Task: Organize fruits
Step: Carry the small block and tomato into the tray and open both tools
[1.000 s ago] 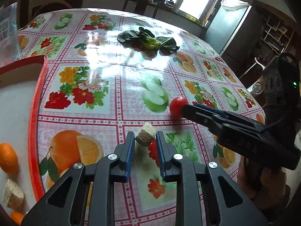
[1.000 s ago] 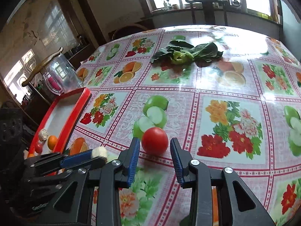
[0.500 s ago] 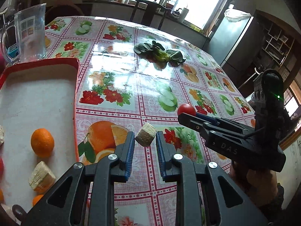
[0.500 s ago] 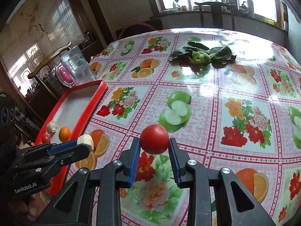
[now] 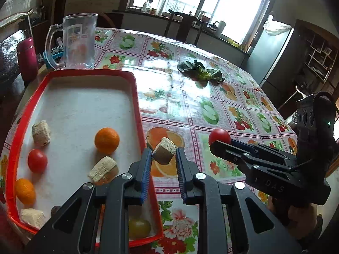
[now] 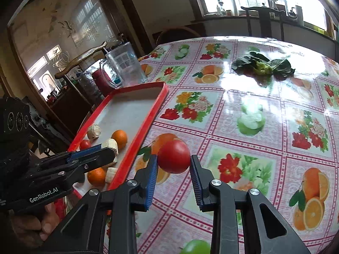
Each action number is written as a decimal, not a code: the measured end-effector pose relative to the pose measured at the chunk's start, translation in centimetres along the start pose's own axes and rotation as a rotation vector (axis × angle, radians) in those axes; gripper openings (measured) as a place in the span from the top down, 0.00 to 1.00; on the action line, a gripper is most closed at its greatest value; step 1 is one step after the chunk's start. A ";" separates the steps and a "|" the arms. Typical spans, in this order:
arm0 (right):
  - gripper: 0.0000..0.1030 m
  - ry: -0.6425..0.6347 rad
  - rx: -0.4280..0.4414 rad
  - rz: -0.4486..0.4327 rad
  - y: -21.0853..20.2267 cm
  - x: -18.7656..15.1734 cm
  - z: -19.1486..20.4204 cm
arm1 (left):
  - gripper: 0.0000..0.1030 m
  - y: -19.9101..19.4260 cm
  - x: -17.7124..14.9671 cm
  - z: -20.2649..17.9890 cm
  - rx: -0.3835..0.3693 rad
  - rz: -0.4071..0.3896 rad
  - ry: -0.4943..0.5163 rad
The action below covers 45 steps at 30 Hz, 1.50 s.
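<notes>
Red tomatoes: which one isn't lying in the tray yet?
The red tomato clamped in the right tongs, lifted over the tablecloth beside the red tray. The other tomato already lies inside the tray near its left rim.

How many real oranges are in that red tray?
2: one orange near the tray's middle, another orange by its left rim. The grippers may hide more.

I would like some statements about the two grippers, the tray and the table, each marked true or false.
1. The left gripper holds a beige chunk. True.
2. The right gripper is empty. False: it is shut on a red tomato.
3. The red tray holds no fruit. False: an orange and other pieces lie in it.
4. Leafy greens lie on the tablecloth, outside the tray. True.
5. The clear jug lies tipped over. False: it stands upright.
</notes>
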State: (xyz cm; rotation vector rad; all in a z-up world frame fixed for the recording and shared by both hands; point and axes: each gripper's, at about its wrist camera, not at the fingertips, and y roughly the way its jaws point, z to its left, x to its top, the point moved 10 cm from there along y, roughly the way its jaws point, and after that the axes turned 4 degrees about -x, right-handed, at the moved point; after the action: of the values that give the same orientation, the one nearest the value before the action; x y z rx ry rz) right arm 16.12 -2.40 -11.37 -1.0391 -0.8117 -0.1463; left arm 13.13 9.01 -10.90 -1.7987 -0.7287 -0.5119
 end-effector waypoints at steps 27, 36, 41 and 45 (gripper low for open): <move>0.70 -0.120 0.075 0.032 1.6 -0.6 9.0 | 0.80 -5.4 -1.3 8.0 0.109 -0.060 -0.079; 0.70 -0.139 0.074 0.045 3.3 0.0 10.0 | 0.80 -5.6 -1.1 10.4 0.130 -0.060 -0.102; 0.70 -0.148 0.066 0.048 4.7 1.3 10.4 | 0.80 -4.8 0.1 11.7 0.143 -0.051 -0.100; 0.70 -0.155 0.061 0.050 6.2 2.8 10.5 | 0.80 -3.6 1.4 12.7 0.152 -0.039 -0.096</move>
State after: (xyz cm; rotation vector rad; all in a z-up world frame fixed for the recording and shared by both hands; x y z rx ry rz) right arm 15.51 10.10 -11.25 -1.0211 -0.9238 0.0016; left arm 11.58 22.16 -11.67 -1.6788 -0.8475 -0.3870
